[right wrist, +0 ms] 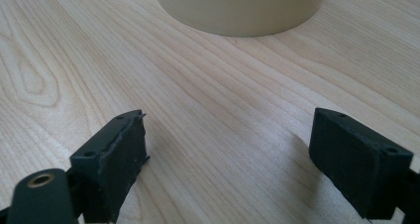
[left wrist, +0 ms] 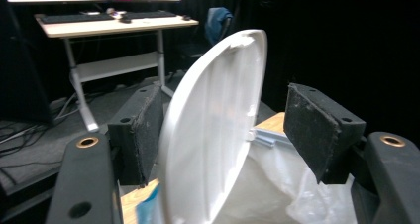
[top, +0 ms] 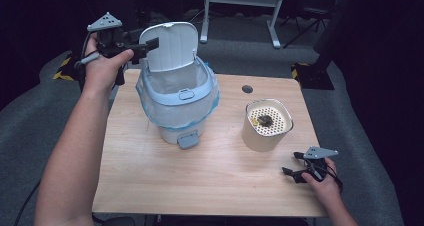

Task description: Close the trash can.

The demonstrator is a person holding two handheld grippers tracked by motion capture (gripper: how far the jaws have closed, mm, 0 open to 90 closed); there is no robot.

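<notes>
One lid (top: 169,45) stands upright on the pedal bin (top: 178,103) at the table's (top: 150,176) far left — long axis vertical. It sits between the left claw's (left wrist: 228,135) spread pads, untouched on one side. Right claw (right wrist: 228,154) — spread, empty.

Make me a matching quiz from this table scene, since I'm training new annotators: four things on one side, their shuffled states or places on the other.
Things:
1. bin lid
2. beige container
3. left gripper
4. right gripper

States or places:
A. jaws open low over bare wood
B. raised, standing upright
C. jaws either side of the lid's edge
D. on the table, perforated top with dark scraps

Pairs: 1-B, 2-D, 3-C, 4-A
</notes>
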